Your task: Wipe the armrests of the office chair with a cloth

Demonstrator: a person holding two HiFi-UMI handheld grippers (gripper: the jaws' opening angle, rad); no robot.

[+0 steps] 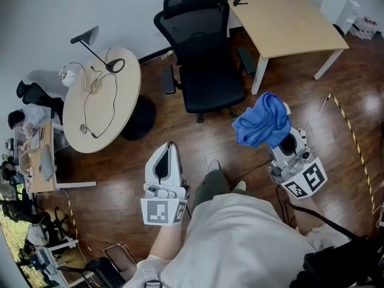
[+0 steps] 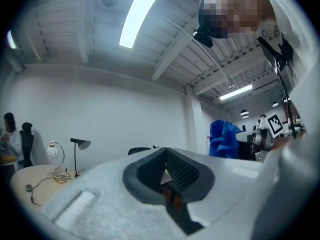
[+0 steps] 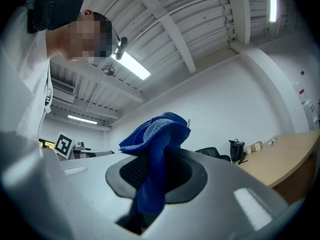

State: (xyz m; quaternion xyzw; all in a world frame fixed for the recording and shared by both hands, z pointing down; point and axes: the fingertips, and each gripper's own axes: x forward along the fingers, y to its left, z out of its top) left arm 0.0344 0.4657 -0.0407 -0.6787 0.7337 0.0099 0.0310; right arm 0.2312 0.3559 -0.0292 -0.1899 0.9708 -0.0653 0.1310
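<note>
The black office chair stands ahead of me on the wood floor, its left armrest and right armrest both bare. A blue cloth bunches over the tip of my right gripper, which is shut on it; the right gripper view shows the cloth draped out of the jaws. My left gripper points up near the chair's front, shut and holding nothing. Both grippers hang well short of the chair. The left gripper view also catches the cloth off to the right.
A round table with a desk lamp and cables stands left of the chair. A rectangular wooden desk sits at the right rear, close to the right armrest. Yellow-black tape runs along the floor at right. Clutter fills the far left.
</note>
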